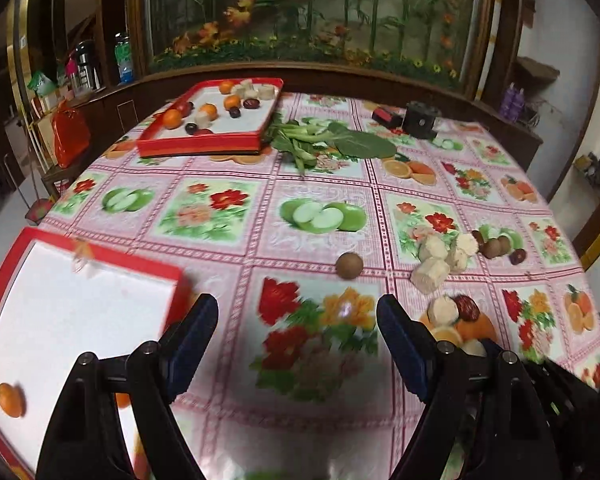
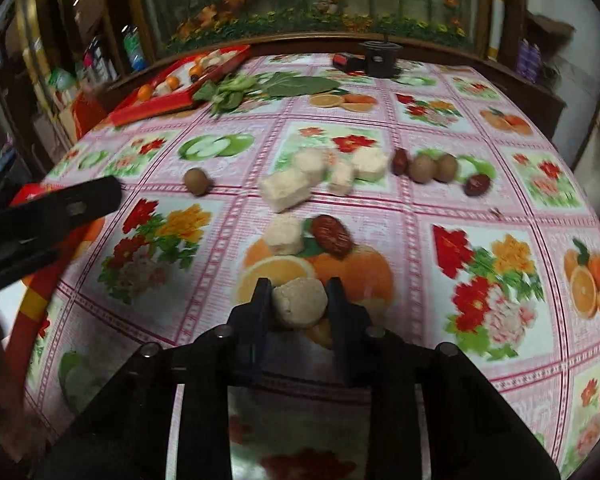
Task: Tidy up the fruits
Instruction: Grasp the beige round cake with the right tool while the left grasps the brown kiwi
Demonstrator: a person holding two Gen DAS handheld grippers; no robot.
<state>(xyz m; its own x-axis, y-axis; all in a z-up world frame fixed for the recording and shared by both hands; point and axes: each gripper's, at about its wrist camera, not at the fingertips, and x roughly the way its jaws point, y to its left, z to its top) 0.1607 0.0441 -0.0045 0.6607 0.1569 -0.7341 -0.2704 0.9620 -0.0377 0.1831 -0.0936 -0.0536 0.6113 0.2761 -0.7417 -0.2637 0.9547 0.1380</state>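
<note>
- Left wrist view: the left gripper [image 1: 298, 316] hangs over the pink checked tablecloth with printed flowers and fruit [image 1: 324, 184], its tongs spread wide with nothing between them.
- Just left of it sits the near red-rimmed tray with a white floor [image 1: 4, 276]; one small orange fruit [image 1: 10, 400] lies in its near corner, blurred.
- A round brown fruit [image 1: 349, 265] sits alone on the cloth ahead of the fingertips.
- To the right, a cluster of pale cream chunks [image 1: 446, 254] lies with more brown round fruits [image 1: 496, 246] and a dark red date [image 1: 518, 257] beside them.
- Far across the table, a second red tray [image 1: 198, 146] holds oranges, pale chunks and dark red fruits; leafy green vegetables [image 1: 332, 142] lie just beside it.
- Right wrist view: the right gripper [image 2: 299, 300] is pinching a rounded pale cream chunk [image 2: 299, 302], both fingers pressed against its sides, low over a printed orange on the cloth.
- Just beyond it, another pale chunk [image 2: 285, 234] lies touching a wrinkled dark red date [image 2: 334, 236].
- Farther on sits the pale cluster with the brown fruits.
- The left gripper's black finger [image 2: 60, 208] pokes in at the left edge, over the near tray's red rim [image 2: 40, 280].
</note>
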